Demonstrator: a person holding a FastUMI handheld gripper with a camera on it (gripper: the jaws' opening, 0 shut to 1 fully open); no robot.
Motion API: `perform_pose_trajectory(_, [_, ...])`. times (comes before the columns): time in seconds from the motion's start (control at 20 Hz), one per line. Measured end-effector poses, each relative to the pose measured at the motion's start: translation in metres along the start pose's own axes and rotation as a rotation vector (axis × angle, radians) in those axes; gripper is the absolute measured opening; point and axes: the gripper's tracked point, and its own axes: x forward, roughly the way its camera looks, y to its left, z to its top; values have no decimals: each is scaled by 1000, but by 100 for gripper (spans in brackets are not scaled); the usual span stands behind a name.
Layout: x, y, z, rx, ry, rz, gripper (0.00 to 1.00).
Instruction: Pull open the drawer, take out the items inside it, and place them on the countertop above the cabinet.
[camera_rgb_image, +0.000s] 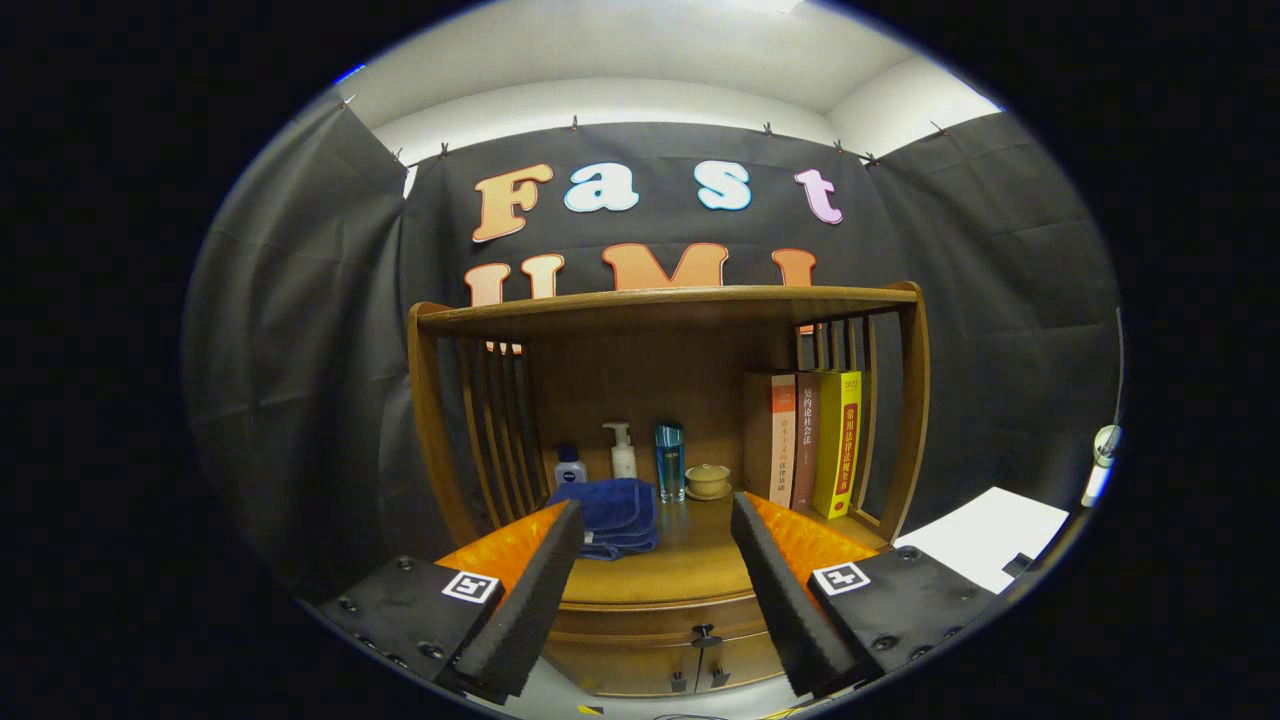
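Observation:
A wooden cabinet stands ahead with its drawer (650, 620) closed, a small dark knob (705, 634) at the drawer's middle. Above the drawer lies the countertop (680, 565), under a slatted wooden shelf frame. My gripper (655, 515) is open, its two fingers spread wide and held off from the cabinet, with the countertop and drawer front showing between them. Nothing is between the fingers. The drawer's contents are hidden.
On the countertop rest a folded blue towel (610, 515), a small blue-capped bottle (570, 466), a white pump bottle (622, 452), a teal bottle (670, 462), a lidded ceramic cup (708, 481) and three upright books (805, 445). Two lower cabinet doors (690, 668) sit below the drawer.

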Motion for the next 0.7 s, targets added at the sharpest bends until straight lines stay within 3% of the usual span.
perform_pose_trajectory(0.4, [10,-10,-22,7,-9,-4,97])
perform_pose_trajectory(0.7, [37,-39,-111,-93,59,-53,97])
